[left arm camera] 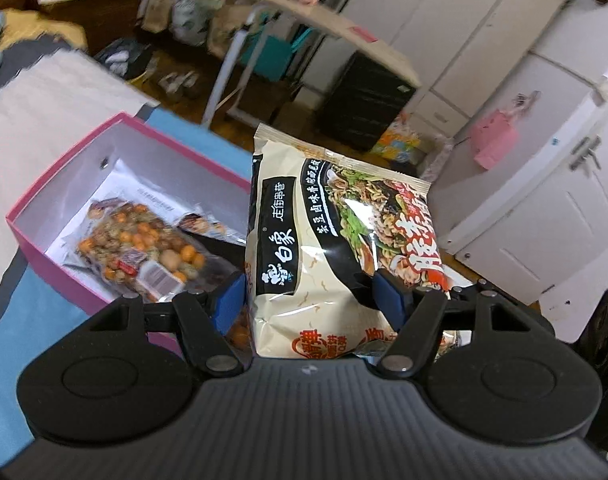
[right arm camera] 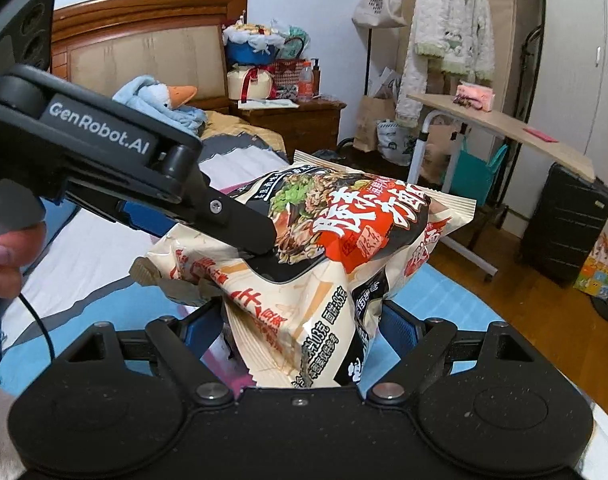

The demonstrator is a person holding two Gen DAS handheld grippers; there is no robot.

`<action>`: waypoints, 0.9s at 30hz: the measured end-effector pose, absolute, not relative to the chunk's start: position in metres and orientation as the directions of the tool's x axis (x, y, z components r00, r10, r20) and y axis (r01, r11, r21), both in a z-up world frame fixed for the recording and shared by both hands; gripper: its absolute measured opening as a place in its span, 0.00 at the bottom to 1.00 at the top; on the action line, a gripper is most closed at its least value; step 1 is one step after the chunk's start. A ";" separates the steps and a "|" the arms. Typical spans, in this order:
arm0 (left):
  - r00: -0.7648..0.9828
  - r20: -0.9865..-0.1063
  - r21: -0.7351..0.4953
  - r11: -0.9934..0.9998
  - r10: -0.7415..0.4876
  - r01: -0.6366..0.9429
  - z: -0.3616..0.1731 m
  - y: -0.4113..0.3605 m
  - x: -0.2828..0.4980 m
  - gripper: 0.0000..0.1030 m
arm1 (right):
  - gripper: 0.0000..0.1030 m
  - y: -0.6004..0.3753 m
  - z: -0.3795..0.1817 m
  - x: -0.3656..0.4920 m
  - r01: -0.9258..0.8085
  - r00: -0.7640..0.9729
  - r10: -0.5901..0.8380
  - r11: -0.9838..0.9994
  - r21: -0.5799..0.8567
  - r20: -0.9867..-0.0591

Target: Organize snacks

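A cream, black and red instant noodle packet [left arm camera: 328,248] is held in the air over the bed. My left gripper [left arm camera: 312,300] is shut on its lower part. The same packet fills the right wrist view [right arm camera: 324,272], and my right gripper [right arm camera: 304,324] is shut on its bottom edge. The left gripper's black arm [right arm camera: 103,152] reaches in from the upper left of that view and clamps the packet's side. A pink box with a white inside [left arm camera: 35,236] lies to the left on the bed, holding a clear bag of mixed nuts [left arm camera: 139,248].
The bed has a white, blue and grey cover [left arm camera: 35,120]. A small wheeled desk [right arm camera: 500,128], a black suitcase [right arm camera: 564,224] and white wardrobes [left arm camera: 504,80] stand beyond the bed. A wooden headboard [right arm camera: 143,40] and nightstand [right arm camera: 299,120] are at the far end.
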State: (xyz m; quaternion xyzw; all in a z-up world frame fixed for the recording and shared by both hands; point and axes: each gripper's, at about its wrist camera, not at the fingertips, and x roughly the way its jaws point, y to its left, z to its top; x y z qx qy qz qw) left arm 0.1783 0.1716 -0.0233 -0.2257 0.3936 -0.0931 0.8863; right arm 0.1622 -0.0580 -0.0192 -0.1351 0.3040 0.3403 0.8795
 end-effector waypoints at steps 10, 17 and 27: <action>0.656 -0.713 -0.443 0.884 -0.247 -0.150 -0.052 0.194 0.218 0.67 | 0.85 -0.036 -0.056 0.196 -0.629 0.549 0.566 0.764 0.142 -0.615; 0.655 -0.718 -0.440 0.883 -0.236 -0.165 -0.074 0.206 0.214 0.67 | 0.85 -0.022 -0.075 0.194 -0.641 0.529 0.566 0.755 0.139 -0.632; 0.660 -0.723 -0.381 0.915 -0.205 -0.134 -0.083 0.209 0.216 0.66 | 0.87 -0.017 -0.092 0.206 -0.648 0.492 0.583 0.741 0.176 -0.646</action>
